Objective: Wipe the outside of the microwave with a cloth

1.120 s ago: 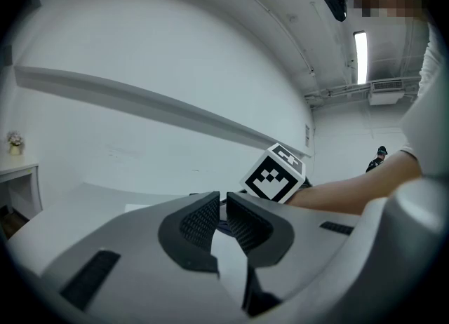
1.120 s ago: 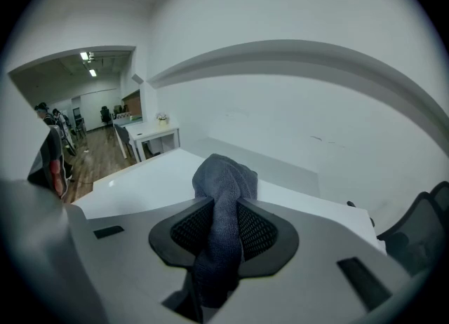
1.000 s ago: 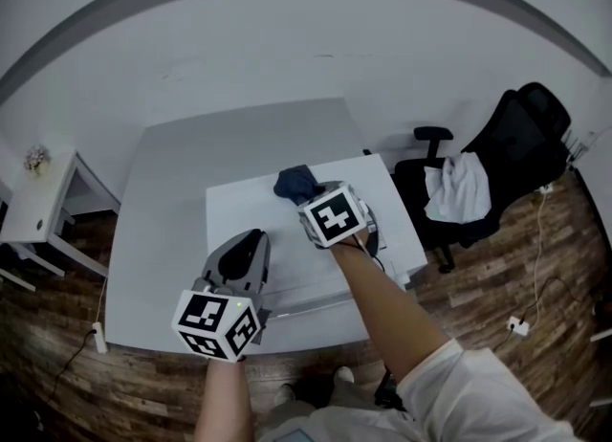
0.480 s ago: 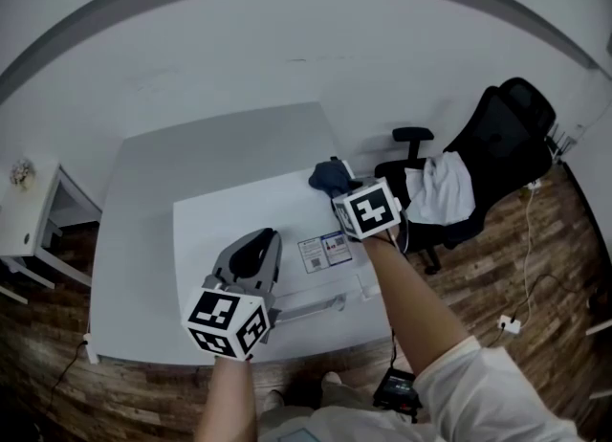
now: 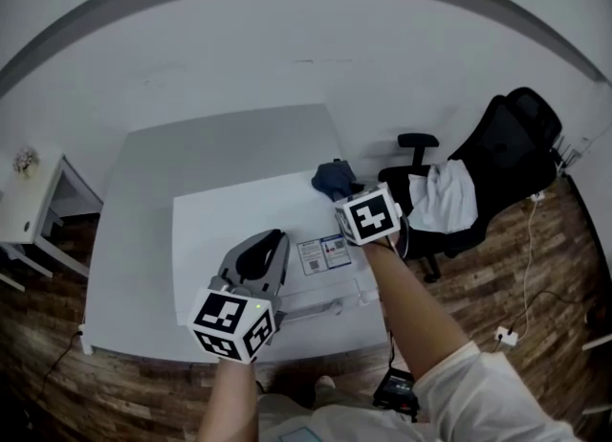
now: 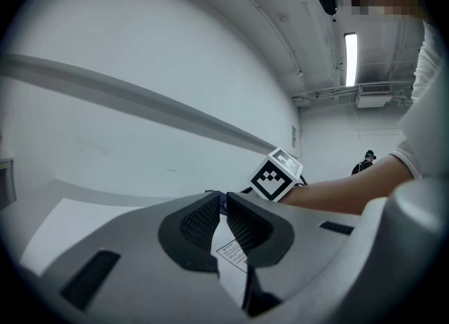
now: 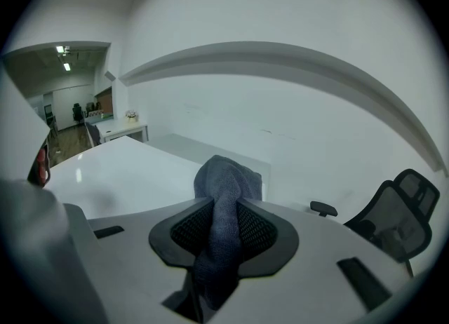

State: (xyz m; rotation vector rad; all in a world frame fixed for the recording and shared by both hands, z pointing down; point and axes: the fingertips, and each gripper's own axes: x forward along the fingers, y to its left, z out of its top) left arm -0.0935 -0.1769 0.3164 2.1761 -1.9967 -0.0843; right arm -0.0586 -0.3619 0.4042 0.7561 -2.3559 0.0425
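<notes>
A dark blue-grey woven cloth (image 5: 331,179) (image 7: 226,182) is clamped in the right gripper (image 5: 346,195) (image 7: 226,205). The gripper's black ribbed pads (image 7: 189,230) press on it from both sides. A rounded bunch of the fabric stands out past the tips, and a strip runs back through the gap toward the camera.

In the head view the bunch sits at the far right corner of the top of the white box-shaped microwave (image 5: 229,225), just beyond the gripper's black-and-white marker cube (image 5: 368,217). Whether the fabric presses on the white surface cannot be made out.

The left gripper (image 5: 272,239) (image 6: 223,202) holds nothing. Its two dark pads (image 6: 200,223) meet at the tips. It lies level over the near part of the microwave top, just left of a small printed sticker (image 5: 323,253) (image 6: 231,252), and well apart from the cloth. Seen along the left gripper, the cloth shows only as a dark sliver past the closed tips, with the right gripper's marker cube beside it.

The microwave stands on a pale grey rectangular table (image 5: 143,172). To the right of the table is a black mesh office chair (image 5: 507,143) (image 7: 407,203) with a white garment (image 5: 445,191) draped over it.
</notes>
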